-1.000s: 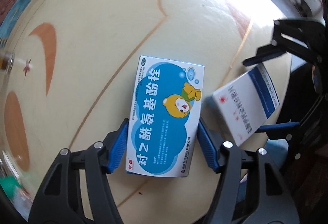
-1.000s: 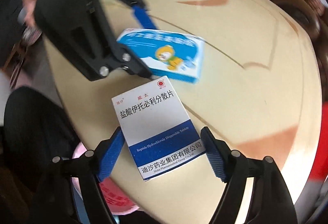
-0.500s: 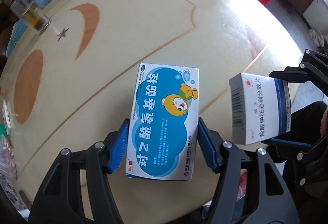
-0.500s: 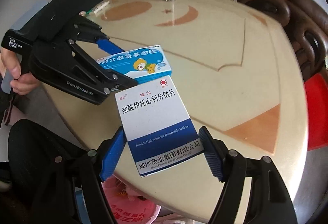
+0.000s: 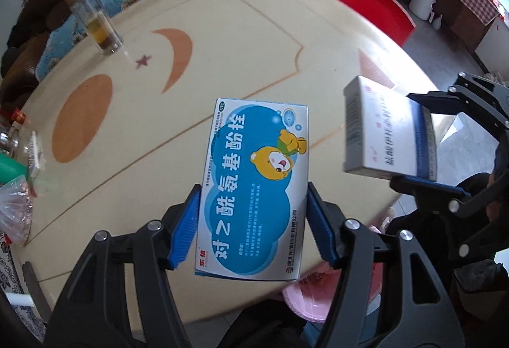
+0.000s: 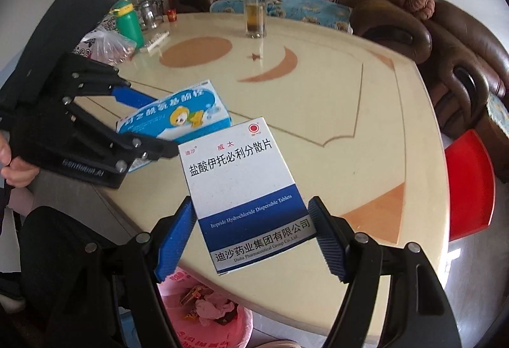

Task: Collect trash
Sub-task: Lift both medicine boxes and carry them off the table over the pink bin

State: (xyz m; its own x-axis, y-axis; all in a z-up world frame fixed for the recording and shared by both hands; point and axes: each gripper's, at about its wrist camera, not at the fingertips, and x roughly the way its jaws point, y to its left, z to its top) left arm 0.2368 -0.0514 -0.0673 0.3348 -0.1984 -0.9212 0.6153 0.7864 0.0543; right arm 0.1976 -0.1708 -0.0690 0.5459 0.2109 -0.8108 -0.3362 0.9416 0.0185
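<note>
Left gripper [image 5: 253, 225] is clamped on the blue box [image 5: 254, 185], blue pads pressing both long sides near its lower end. Box sticks out forward past the fingertips, bear print facing the camera, held up off the table [image 5: 222, 39]. In the right wrist view the left gripper [image 6: 149, 128] comes in from the left, the blue box [image 6: 178, 115] tilted in its grip above the table's near edge.

Right gripper [image 6: 251, 235] is clamped on the white box [image 6: 245, 188], pads on its two side edges at the blue band. Box extends forward and up from the fingers, label readable, lifted clear of the table [image 6: 350, 93]. From the left wrist view the right gripper [image 5: 426, 150] sits at the right with the white box [image 5: 388, 141] between its fingers, barcode end toward the table centre. The two boxes are near each other, not touching.

Pink bin [image 6: 206, 313] with wrappers inside sits below the table edge, under the white box; also seen under the blue box [image 5: 315, 287]. Glass bottle [image 6: 254, 4] stands at the far side of the table. Green bottle [image 6: 127, 20] and plastic bag [image 6: 108, 45] at the far left. Red stool [image 6: 467, 182] to the right, brown sofa [image 6: 413, 20] behind.
</note>
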